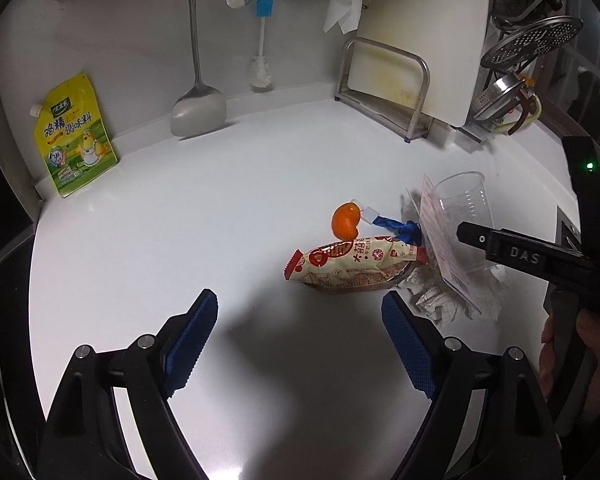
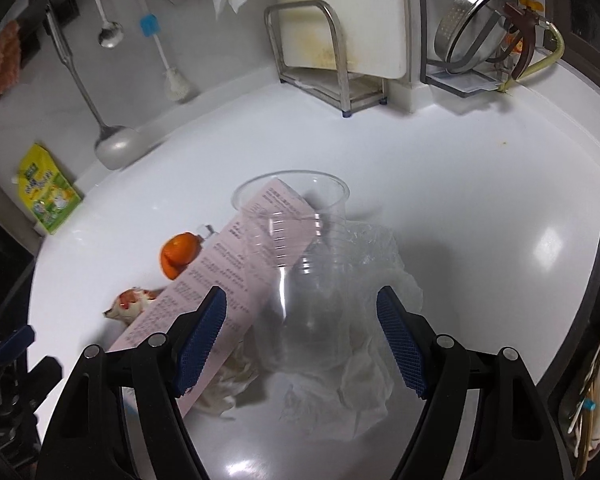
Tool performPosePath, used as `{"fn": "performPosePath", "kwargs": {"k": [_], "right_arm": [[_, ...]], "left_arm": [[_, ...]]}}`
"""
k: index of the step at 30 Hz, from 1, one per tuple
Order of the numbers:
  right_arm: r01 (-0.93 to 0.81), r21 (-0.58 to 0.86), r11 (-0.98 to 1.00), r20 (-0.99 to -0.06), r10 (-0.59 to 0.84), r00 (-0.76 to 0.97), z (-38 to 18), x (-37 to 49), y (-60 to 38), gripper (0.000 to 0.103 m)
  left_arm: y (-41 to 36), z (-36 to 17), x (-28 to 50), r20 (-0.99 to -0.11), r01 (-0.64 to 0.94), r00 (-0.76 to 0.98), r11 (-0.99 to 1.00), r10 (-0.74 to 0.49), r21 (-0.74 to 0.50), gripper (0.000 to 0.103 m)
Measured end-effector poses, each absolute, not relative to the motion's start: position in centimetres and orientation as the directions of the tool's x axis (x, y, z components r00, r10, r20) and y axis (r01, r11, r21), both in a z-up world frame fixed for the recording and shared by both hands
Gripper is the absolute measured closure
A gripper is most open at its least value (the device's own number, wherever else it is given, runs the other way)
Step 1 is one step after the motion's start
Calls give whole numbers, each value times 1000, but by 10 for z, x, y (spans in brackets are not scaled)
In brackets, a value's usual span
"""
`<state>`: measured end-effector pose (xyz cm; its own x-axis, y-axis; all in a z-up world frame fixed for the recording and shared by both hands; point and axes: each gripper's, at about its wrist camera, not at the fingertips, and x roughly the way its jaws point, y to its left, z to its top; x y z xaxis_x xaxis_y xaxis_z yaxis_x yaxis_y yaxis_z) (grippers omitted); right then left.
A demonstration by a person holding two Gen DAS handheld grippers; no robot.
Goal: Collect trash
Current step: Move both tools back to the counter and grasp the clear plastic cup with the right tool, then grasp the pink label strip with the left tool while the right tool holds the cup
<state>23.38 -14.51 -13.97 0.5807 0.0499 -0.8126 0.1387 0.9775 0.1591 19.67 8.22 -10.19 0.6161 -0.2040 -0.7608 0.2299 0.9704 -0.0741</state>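
Right tongs (image 2: 300, 344) spread wide, nothing pinched; the clear plastic cup (image 2: 296, 264) lies on its side right between the blue pads (image 2: 202, 334), mouth pointing to the desk's back edge. Left tongs (image 1: 300, 354) also spread and empty, over bare desk (image 1: 140, 240), just short of the snack wrapper (image 1: 352, 266).

Trash sits in one heap mid-desk, toward the right edge: cup, pink printed slip (image 2: 220, 272) leaning across it, crumpled tissue (image 2: 360, 360) and thin film under it, orange peel (image 1: 345, 222) and a blue twist (image 1: 404, 230) just behind the wrapper.

How we'd do it well, our read:
- Right side: close on the cup body, gently. Thin wall, likely to buckle or squirt out if squeezed hard.
- The slip rests on the cup, so we'd expect it to slide off on lift; take it separately.
- Left side: come down across the wrapper's narrow width, mid-length.
- Keep both tongs apart; they work the same heap, close together.
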Motion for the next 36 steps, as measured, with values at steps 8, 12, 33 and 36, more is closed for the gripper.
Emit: {"fn": "performPosePath", "kwargs": {"k": [8,12,33,36], "right_arm": [[117,116,986,-811,26,584,-142,238,-140,50],[97,124,988,-795,40,605,-138,233,-140,54],[225,276,934,-729,51,682,-113,135,-214,56],[252,302,920,-728,51,684,-118,119,-225,56]], "left_arm": [[78,-94,197,-747,241,624,966,-228,-94,21],[71,-83,198,-731,257,631,959,-258,-117,21],[-34,-80,237,-782,384,554,921,-286,-65,17],[-52,-91,242,-809,421,522,906,-271,-31,17]]}}
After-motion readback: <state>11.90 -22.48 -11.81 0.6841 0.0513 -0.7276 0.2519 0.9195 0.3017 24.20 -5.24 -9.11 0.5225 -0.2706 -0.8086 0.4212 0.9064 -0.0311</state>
